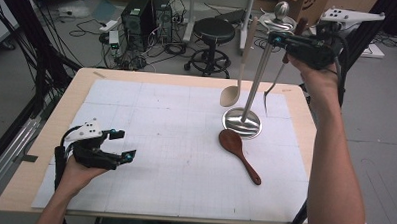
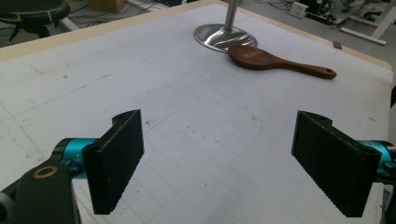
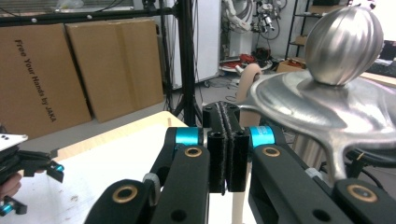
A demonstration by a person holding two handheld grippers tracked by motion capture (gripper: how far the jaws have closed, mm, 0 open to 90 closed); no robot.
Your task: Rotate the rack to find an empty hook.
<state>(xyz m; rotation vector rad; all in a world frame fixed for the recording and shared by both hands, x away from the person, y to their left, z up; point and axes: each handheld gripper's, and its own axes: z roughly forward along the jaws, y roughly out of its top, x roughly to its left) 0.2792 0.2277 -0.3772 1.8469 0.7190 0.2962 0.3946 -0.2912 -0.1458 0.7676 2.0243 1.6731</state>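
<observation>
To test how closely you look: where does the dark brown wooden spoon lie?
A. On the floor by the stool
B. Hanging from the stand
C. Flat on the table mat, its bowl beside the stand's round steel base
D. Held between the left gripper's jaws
C: the dark brown wooden spoon lies flat on the mat, bowl next to the steel base.

A steel utensil stand [image 1: 243, 121] is standing upright at the far right of the desk [image 1: 34, 184], its round mirror-bright base sitting flat and its slim pole rising to a ribbed ball knob [image 3: 343, 44]. A pale wooden spoon [image 1: 233, 90] and a thin dark utensil [image 1: 273, 87] are hanging from its top. A reddish-brown wooden spoon [image 1: 237, 154] is lying flat just near of the base, handle pointing near-right.
</observation>
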